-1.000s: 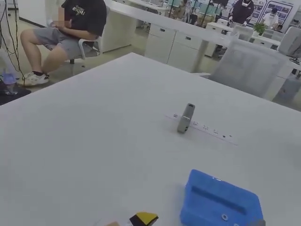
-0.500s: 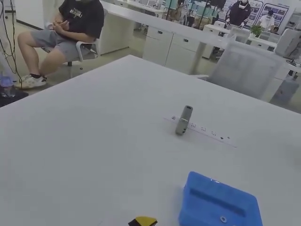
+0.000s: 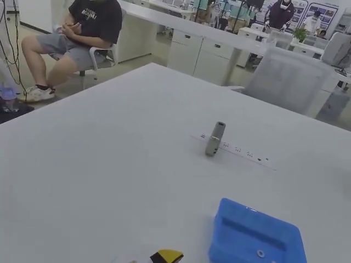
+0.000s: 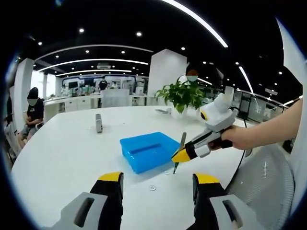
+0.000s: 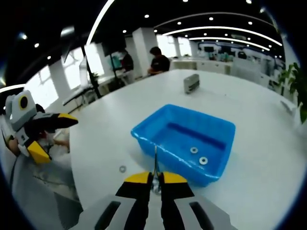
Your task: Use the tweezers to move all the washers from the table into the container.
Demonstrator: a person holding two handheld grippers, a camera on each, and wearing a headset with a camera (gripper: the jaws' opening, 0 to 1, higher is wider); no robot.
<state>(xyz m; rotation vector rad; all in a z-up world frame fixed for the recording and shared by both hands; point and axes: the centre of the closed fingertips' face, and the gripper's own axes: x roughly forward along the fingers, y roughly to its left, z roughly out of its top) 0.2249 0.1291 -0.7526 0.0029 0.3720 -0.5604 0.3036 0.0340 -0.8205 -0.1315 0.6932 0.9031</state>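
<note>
A blue container (image 5: 211,125) sits on the white table with two washers (image 5: 194,150) inside. My right gripper (image 5: 156,178) is shut on the tweezers (image 5: 155,160), whose tips point down just short of the container's near wall. One washer (image 5: 123,168) lies on the table to the left of the tweezers. In the left gripper view, the tweezers (image 4: 180,148) hang from the right gripper (image 4: 192,149) beside the container (image 4: 148,151), over a washer (image 4: 167,172). My left gripper (image 4: 158,184) is open and holds nothing, with another washer (image 4: 152,188) between its jaws' line of sight.
A grey device (image 3: 215,138) stands on a power strip (image 3: 241,149) beyond the container (image 3: 258,235). A gripper's yellow tip (image 3: 167,256) shows at the bottom edge. A person sits on a chair (image 3: 101,52) past the table's far left corner. A potted plant (image 4: 182,96) stands at the table's end.
The head camera has shifted slightly. The container, the grey device and the yellow gripper tip stay where they were.
</note>
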